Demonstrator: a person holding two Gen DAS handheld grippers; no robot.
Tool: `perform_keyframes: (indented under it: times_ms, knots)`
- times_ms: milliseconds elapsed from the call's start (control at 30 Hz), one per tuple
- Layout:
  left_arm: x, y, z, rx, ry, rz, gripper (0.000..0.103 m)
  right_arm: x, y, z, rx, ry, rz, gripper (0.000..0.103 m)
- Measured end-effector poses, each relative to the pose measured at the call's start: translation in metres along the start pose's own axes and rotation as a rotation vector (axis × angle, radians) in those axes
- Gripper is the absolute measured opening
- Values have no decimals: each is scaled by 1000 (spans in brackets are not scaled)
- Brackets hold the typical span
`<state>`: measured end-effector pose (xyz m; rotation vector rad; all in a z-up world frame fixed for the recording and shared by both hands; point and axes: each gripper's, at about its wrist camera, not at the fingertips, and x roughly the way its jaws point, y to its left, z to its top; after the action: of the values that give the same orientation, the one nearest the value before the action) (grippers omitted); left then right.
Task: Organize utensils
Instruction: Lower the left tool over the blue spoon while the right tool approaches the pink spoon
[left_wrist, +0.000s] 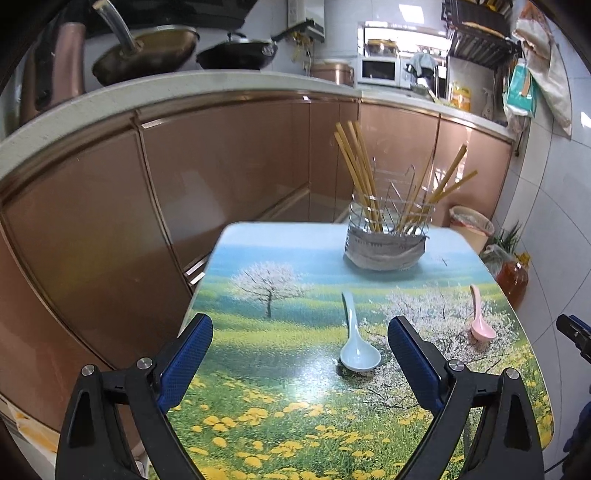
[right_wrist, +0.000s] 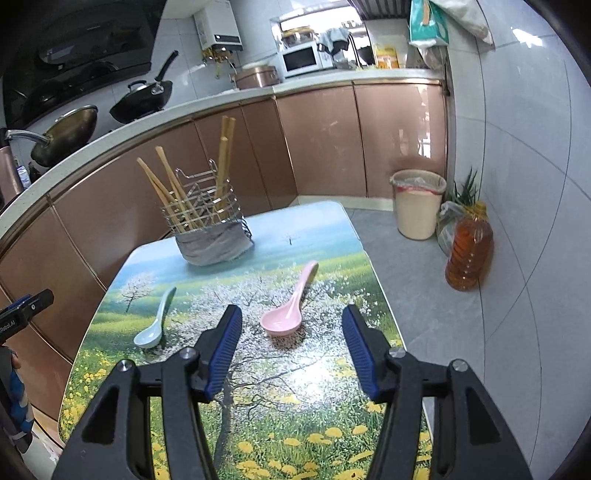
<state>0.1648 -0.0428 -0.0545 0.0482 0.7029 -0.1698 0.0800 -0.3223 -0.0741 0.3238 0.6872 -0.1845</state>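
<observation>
A light blue spoon (left_wrist: 355, 345) lies on the flower-print table (left_wrist: 258, 387), bowl towards me. A pink spoon (left_wrist: 480, 321) lies to its right. A wire utensil holder (left_wrist: 386, 236) with several wooden chopsticks stands at the table's far end, its base wrapped in grey cloth. My left gripper (left_wrist: 300, 332) is open and empty, just in front of the blue spoon. In the right wrist view my right gripper (right_wrist: 291, 325) is open and empty, with the pink spoon (right_wrist: 286, 314) just ahead between its fingers; the blue spoon (right_wrist: 153, 325) and the holder (right_wrist: 207, 229) also show there.
Brown kitchen cabinets (left_wrist: 221, 166) run behind and left of the table. A bin (right_wrist: 417, 206) and an oil bottle (right_wrist: 467, 251) stand on the floor to the right, by the tiled wall. Pans (left_wrist: 147, 51) sit on the counter.
</observation>
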Motion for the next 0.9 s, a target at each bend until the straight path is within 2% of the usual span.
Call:
perform_keyframes:
  times_ms: [133, 233, 333, 433, 500, 633, 900]
  knots:
    - [30, 8, 9, -37, 97, -68, 95, 17, -1, 7, -3, 47, -1, 54]
    - [55, 16, 18, -71, 167, -117, 90, 32, -2, 18, 0, 100, 17, 55]
    - [82, 21, 26, -106, 250, -166, 84, 54, -2, 29, 14, 180, 37, 55]
    - [108, 16, 30, -107, 338, -205, 84, 78, -2, 39, 29, 275, 77, 54]
    - [127, 8, 30, -95, 416, -240, 84, 99, 1, 47, 12, 340, 59, 55]
    - [156, -7, 28, -70, 513, -261, 80, 132, 4, 59, 20, 435, 81, 54]
    - [196, -29, 27, -29, 619, -255, 74, 200, 1, 69, 25, 591, 43, 54]
